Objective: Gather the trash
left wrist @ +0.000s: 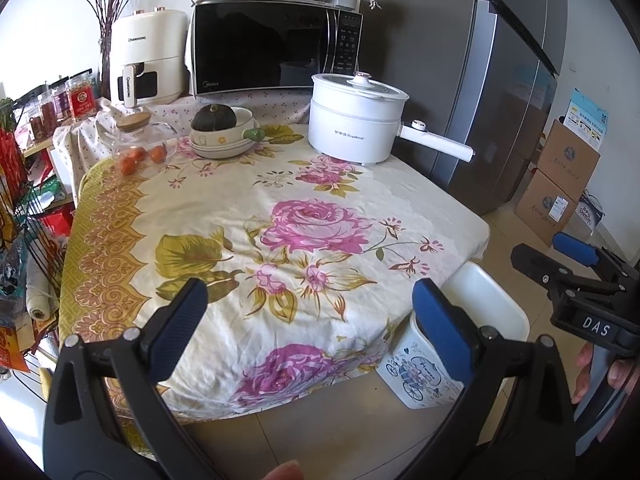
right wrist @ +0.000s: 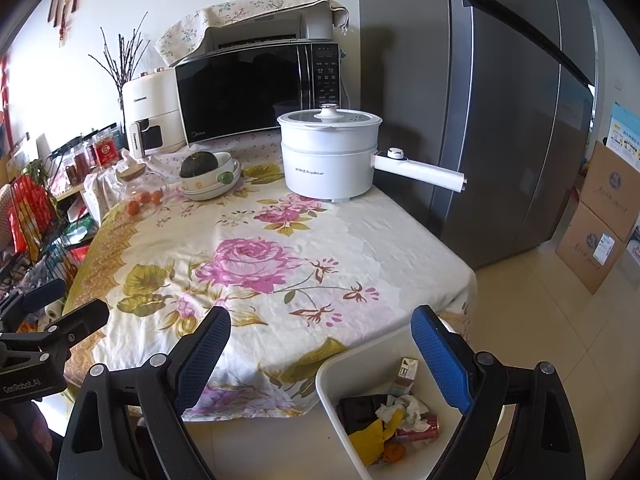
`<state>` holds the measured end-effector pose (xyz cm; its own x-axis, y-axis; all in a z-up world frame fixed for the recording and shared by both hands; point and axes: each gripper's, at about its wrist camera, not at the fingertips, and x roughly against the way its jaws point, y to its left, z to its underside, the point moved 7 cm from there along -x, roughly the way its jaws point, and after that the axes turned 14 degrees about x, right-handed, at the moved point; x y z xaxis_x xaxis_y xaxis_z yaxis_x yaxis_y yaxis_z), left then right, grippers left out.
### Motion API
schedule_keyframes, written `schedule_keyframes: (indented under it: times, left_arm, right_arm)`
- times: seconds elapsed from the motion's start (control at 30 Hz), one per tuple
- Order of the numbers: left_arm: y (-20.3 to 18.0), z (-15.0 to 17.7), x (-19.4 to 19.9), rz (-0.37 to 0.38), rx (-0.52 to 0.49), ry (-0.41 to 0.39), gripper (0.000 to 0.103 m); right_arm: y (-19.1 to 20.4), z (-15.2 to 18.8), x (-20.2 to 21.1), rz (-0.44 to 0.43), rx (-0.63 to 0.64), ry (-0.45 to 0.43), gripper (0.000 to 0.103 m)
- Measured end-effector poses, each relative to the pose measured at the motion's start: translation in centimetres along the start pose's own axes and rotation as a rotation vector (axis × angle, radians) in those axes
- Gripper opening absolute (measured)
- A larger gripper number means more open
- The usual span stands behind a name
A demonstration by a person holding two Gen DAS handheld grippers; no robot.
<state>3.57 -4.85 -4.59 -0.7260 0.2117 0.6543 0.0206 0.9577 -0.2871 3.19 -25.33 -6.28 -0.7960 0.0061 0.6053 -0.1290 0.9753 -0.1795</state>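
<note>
Half the bin [right wrist: 332, 384] hidden by right tool [right wrist: 320, 360], trash [right wrist: 384, 420] jumbled

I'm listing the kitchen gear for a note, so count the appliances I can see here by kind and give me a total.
Microwave: 1
Air fryer: 1
Electric pot: 1
Fridge: 1
Total: 4

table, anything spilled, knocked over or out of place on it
Nothing stands out. The white electric pot stands upright with its lid on, the squash sits in the stacked bowls, and the floral cloth shows no litter. Trash is in the white bin by the table's corner.
</note>
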Motion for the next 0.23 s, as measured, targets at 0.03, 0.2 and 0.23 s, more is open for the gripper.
schedule_keyframes:
  times: [0.03,0.2,0.23]
  left_arm:
    - [0.09,0.0,-0.03,-0.006,0.003,-0.001,0.102]
    - [0.38,-0.06,-0.15,-0.016,0.011,0.009,0.102]
    - [0.51,-0.21,-0.15,-0.018,0.014,0.011,0.102]
  right_arm:
    - [0.0,0.02,0.03,-0.001,-0.001,-0.001,0.093]
    - [-0.09,0.09,0.06,-0.003,0.002,0.0,0.093]
    - [-0.07,0.1,0.05,-0.005,0.002,0.0,0.093]
